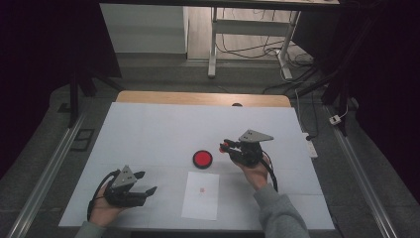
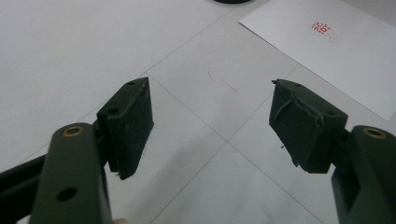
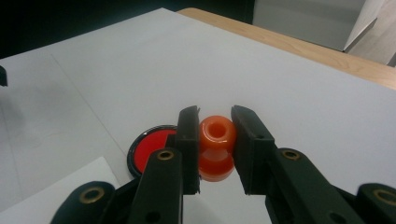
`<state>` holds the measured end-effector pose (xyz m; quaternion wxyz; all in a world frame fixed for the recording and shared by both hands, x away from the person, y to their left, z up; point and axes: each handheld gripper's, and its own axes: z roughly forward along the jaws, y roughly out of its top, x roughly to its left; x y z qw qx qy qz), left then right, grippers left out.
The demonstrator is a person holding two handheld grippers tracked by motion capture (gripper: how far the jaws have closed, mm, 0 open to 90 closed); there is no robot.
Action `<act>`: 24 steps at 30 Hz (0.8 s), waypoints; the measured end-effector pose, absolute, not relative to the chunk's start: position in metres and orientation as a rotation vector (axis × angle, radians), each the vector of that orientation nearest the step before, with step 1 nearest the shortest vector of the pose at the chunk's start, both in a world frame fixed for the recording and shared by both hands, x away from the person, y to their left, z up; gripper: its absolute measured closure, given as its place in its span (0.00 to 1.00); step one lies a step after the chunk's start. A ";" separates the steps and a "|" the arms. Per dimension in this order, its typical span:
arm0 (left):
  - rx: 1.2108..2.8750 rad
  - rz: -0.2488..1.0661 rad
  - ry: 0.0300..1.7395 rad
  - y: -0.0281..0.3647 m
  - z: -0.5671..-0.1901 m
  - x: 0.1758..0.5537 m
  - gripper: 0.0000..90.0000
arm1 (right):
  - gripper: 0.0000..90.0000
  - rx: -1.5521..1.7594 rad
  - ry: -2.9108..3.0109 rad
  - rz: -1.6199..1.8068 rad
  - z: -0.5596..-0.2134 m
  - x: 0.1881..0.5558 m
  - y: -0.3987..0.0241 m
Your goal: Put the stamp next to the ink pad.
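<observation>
The right tongs (image 3: 215,140) were clenched on an orange stamp (image 3: 216,147), held just off the white surface (image 1: 148,129) at about three o'clock of the red ink pad (image 1: 202,158). The sheet of paper (image 1: 200,196), at six o'clock of the pad, already bore a small red mark (image 2: 321,27). Judging from that, one print was done, and re-inking or setting the stamp down remained. The left tongs (image 2: 212,121) stood released, holding nothing, well apart at the sheet's nine o'clock. Nothing blocked the path.
</observation>
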<state>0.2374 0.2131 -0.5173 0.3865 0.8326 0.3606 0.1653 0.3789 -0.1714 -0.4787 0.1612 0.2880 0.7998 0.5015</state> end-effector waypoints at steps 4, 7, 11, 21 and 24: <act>2.121 0.422 0.918 0.213 -0.517 0.237 0.33 | 0.80 0.835 2.295 1.406 -0.485 0.385 -0.168; 2.121 0.421 0.918 0.213 -0.517 0.237 0.33 | 0.80 0.855 2.294 1.397 -0.489 0.389 -0.166; 2.124 0.420 0.916 0.213 -0.518 0.237 0.33 | 0.80 0.868 2.302 1.379 -0.495 0.395 -0.164; 2.123 0.418 0.919 0.214 -0.518 0.238 0.33 | 0.80 0.884 2.321 1.329 -0.508 0.406 -0.155; 2.123 0.417 0.922 0.214 -0.518 0.238 0.33 | 0.80 0.891 2.320 1.326 -0.511 0.408 -0.153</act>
